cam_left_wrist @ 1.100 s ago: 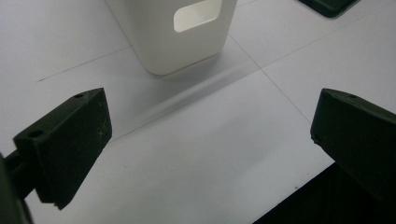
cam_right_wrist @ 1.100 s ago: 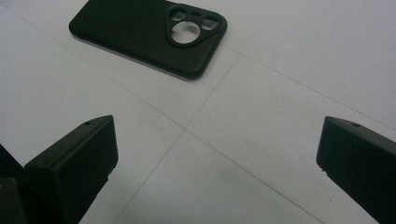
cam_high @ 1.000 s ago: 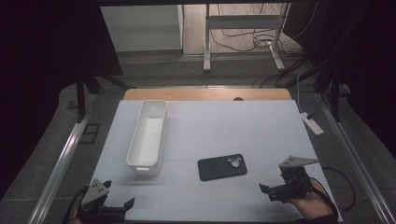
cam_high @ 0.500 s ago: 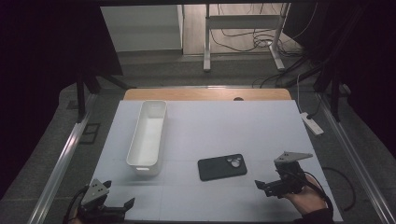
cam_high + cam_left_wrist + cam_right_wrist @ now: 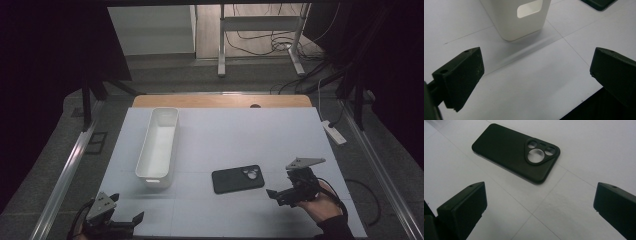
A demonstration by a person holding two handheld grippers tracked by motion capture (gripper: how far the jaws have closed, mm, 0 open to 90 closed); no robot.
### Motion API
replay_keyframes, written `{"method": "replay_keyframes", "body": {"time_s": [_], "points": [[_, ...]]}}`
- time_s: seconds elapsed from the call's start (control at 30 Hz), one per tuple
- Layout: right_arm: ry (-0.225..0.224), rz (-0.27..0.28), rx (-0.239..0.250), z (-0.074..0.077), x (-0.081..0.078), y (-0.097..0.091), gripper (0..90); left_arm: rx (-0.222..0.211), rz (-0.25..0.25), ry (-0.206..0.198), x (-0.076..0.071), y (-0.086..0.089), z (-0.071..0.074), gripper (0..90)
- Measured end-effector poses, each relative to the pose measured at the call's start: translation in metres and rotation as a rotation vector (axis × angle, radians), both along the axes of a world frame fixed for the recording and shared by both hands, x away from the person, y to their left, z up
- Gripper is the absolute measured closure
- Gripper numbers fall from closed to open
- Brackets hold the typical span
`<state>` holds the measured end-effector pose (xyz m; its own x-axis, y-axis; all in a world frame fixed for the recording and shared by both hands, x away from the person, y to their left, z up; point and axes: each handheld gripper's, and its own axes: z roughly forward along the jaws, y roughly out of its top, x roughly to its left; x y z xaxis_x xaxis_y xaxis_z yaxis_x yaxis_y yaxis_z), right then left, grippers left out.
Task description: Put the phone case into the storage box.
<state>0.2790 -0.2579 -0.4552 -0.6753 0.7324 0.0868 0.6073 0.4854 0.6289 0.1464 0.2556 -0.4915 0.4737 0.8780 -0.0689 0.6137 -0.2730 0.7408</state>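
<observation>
A black phone case lies flat on the white table, camera cut-outs toward the right. My right gripper stands open just right of it, jaws wide apart and pointing at the case, nothing between them. A long white bin stands left of centre, its handle slot facing me. My left gripper is open at the table's front left corner, below the bin's near end, holding nothing.
The white tabletop has a wooden strip along its far edge. A white power strip lies off the right edge. Metal rails run along both sides. A desk frame and cables stand beyond the table.
My right gripper has moved left and slightly forward, closing in on the phone case. The left gripper has stayed in place.
</observation>
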Motion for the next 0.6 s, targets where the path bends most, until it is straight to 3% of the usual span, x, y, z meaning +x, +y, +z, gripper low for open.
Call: {"method": "replay_keyframes", "body": {"time_s": [0.6], "points": [[0.008,0.016,-0.004,0.0,0.011,0.017,0.0,0.004,-0.005,-0.001,0.0,-0.001,0.0,0.4]]}}
